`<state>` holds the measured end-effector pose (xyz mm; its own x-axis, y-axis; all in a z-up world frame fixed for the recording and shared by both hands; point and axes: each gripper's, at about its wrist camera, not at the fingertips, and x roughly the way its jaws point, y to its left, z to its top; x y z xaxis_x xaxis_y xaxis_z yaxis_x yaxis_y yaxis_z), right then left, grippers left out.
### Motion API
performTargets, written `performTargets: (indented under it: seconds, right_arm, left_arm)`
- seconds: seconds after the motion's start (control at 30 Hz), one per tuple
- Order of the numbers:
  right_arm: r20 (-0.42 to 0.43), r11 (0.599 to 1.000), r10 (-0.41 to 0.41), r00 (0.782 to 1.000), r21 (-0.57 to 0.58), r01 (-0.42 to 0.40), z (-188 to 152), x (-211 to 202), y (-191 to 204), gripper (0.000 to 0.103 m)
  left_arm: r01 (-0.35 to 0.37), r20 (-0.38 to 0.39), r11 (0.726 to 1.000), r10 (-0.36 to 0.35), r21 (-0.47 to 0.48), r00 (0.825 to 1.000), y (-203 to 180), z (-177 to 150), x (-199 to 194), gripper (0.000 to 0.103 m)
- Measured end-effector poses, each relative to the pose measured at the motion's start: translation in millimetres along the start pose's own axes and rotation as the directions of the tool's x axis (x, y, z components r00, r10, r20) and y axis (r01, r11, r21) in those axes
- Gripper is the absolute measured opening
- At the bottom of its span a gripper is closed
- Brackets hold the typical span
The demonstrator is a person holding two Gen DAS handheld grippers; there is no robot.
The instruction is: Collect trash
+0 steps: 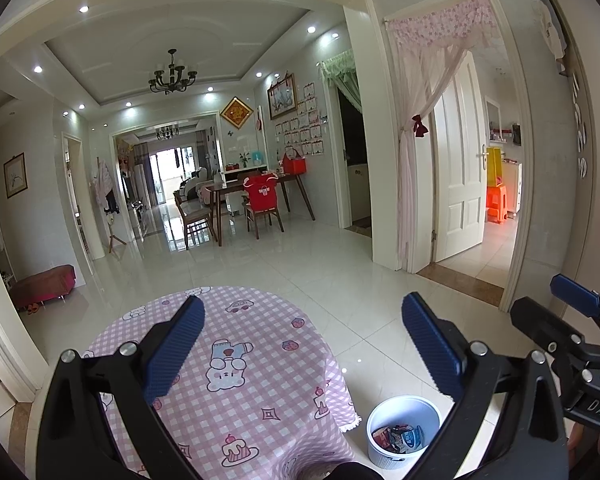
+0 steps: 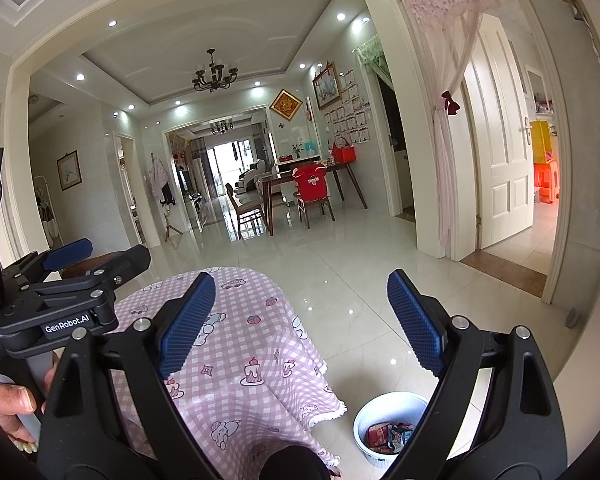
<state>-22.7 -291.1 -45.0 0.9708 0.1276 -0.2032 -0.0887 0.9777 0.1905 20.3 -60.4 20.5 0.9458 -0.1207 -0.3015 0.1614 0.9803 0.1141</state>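
Trash sits in the bin; we hold both grippers raised, spread and empty.

The crumpled wrappers (image 1: 400,438), glossy red and blue foil, lie inside the white round ribbed wastebasket (image 1: 414,406) on the floor, near right, just beside the table's hanging cloth. The pink checked tablecloth (image 1: 244,364), soft with cartoon prints and a fringed hem, shows no litter on the part we can see. Our left gripper (image 1: 300,344) has its ridged blue pads wide apart with nothing between them; our right gripper (image 2: 300,320) is likewise spread and bare. We judge the collecting nearly or fully done. Next we would scan the glossy tiled floor (image 1: 340,272) and the tabletop for stray pieces before lowering either gripper.
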Motion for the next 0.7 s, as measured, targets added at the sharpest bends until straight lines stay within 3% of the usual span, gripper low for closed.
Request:
performTargets:
  seconds: [0.7]
  right_arm:
    - [-0.011, 1.000, -0.001, 1.000, 0.009, 0.001, -4, 6, 1, 0.086]
  left_arm:
    - [0.003, -0.015, 1.000, -0.003, 0.013, 1.000, 8, -16, 10, 0.097]
